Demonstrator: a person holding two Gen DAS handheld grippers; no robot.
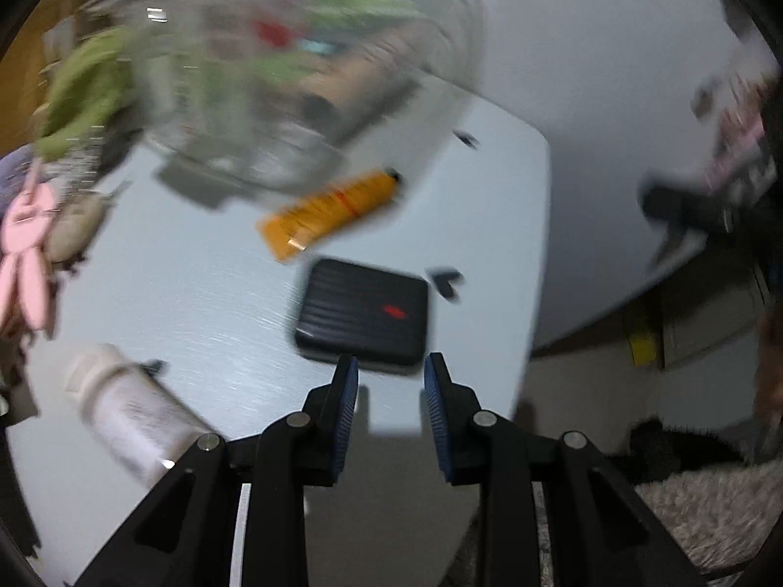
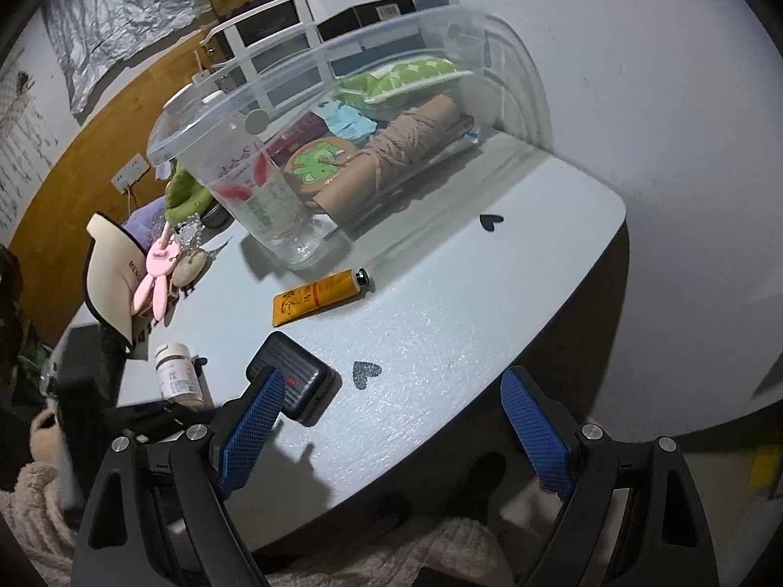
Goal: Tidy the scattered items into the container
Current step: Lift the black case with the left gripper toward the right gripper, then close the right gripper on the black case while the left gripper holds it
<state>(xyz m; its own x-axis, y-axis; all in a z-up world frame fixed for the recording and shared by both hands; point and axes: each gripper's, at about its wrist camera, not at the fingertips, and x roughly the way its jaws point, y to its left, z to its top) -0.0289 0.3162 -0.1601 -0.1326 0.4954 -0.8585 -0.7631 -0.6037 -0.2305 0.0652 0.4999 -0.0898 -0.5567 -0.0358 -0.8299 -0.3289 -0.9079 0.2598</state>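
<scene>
The left gripper (image 1: 391, 367) is hanging over the near edge of the pale table (image 2: 465, 318) with its jaws drawn close, a narrow gap left between the pads and nothing pinched. Just beyond its tips a black ribbed case (image 1: 362, 313) is lying flat. The right gripper (image 2: 391, 376) is hovering with its jaws spread wide and empty; its left finger is covering a corner of that same case, and a grey heart sticker (image 2: 366, 372) is showing beside it.

Farther out, an orange tube (image 2: 318, 296) is lying on the table between the case and the clear container (image 2: 391, 24), which is sitting at the far side against the wall, already holding a green pouch, twine and other bits. A clear cup (image 2: 274, 205) is standing right in front of the container's near end. To the left, a white bottle (image 2: 176, 372) is lying near the edge, and a pink rabbit toy (image 2: 156, 269) is resting beside a stone (image 2: 188, 269). The left view is blurring heavily.
</scene>
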